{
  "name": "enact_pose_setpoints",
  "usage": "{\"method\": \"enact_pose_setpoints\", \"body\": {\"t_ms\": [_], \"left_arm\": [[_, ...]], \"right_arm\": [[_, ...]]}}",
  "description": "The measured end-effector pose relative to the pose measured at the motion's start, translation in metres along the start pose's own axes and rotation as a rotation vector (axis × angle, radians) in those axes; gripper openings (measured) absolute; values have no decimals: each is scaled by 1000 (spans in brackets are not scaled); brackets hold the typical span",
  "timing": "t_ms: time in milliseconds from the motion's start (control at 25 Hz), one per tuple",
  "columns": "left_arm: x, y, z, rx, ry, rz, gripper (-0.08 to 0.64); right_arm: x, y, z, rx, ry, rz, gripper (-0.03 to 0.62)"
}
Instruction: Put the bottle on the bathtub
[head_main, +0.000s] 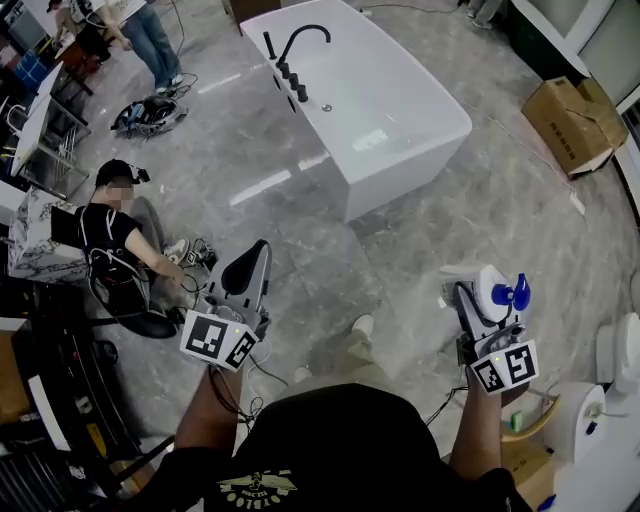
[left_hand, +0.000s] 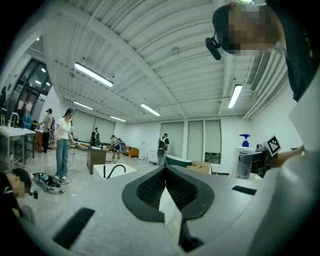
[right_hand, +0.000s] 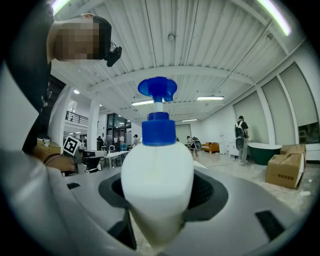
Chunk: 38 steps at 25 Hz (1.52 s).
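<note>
While left gripper (left_hand: 165, 175) is closed, right gripper (head_main: 478, 298) clamps the bottle (right_hand: 157, 175).

The bathtub (head_main: 400, 120) is glossy white, its faucet (head_main: 283, 68) matt black; floor (head_main: 480, 220) around it polished stone; bottle (right_hand: 157, 175) smooth plastic.

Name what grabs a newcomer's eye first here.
The white bottle with a blue pump, clamped in the right gripper, fills that gripper's view. Ahead on the grey floor stands a white bathtub with a black faucet, some way off. The left gripper is shut and empty.
</note>
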<state>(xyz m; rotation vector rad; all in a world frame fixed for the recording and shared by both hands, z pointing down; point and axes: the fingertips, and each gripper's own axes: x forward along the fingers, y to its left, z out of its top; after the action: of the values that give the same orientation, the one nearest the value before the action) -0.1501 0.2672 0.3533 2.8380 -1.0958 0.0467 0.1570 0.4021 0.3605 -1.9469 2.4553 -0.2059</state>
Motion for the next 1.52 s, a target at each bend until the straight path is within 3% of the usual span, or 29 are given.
{"method": "enact_pose_setpoints", "body": {"t_ms": [480, 880, 1160, 1360, 1520], "left_arm": [[77, -3, 17, 27, 10, 123, 11], [61, 11, 24, 44, 18, 217, 10], [80, 18, 28, 72, -14, 180, 11], [112, 26, 27, 45, -39, 134, 10], [133, 42, 35, 77, -41, 130, 10]], "right_arm": [[53, -93, 5, 52, -13, 109, 262], [87, -108, 11, 75, -35, 171, 262], [96, -105, 19, 40, -51, 155, 262], [109, -114, 20, 24, -48, 129, 262], [125, -122, 27, 17, -49, 113, 262]]}}
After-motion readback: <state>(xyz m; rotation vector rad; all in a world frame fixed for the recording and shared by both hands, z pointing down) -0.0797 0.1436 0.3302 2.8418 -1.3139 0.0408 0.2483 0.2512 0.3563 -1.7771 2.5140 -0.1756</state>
